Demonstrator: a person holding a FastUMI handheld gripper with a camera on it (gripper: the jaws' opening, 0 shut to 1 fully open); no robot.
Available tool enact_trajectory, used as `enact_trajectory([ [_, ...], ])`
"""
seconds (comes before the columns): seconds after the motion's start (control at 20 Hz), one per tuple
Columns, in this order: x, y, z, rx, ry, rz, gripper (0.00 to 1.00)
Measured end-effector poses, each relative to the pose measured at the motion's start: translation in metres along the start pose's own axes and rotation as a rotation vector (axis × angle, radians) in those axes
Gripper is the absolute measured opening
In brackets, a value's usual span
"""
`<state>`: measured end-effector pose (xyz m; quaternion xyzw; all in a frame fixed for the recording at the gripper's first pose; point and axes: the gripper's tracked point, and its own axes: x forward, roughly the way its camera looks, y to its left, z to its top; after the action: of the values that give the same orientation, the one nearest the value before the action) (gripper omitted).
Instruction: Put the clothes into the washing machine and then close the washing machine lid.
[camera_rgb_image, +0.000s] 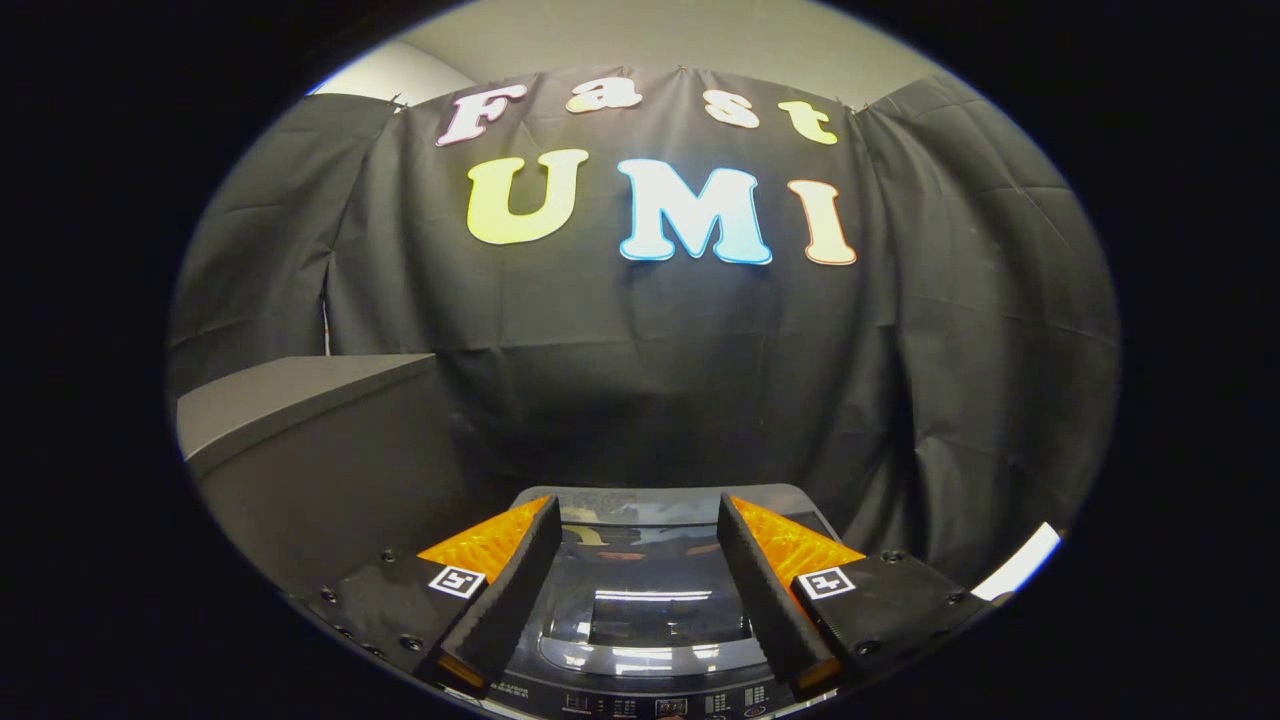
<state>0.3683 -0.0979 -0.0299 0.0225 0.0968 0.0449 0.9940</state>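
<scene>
I hold my gripper (637, 585) spread wide and empty above the washing machine (650, 640), whose glass lid (640, 610) lies flat and closed between and below my fingers. I judge the lid step done, so I hover clear of it. A grey cabinet (300, 440) stands just beside the machine, and I see no clothes

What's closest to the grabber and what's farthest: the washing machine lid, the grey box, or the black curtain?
With the gripper open and holding nothing:
1. Washing machine lid, shut, right below and between the jaws.
2. Grey box, farther off on the left.
3. Black curtain, farthest, behind everything.
</scene>
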Motion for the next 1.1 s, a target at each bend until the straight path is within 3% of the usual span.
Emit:
enact_trajectory([
  [0.65,-0.134,0.014,0.072,0.001,-0.132,-0.020,0.97],
  [1.1,-0.219,0.026,0.085,-0.015,-0.189,-0.027,0.97],
])
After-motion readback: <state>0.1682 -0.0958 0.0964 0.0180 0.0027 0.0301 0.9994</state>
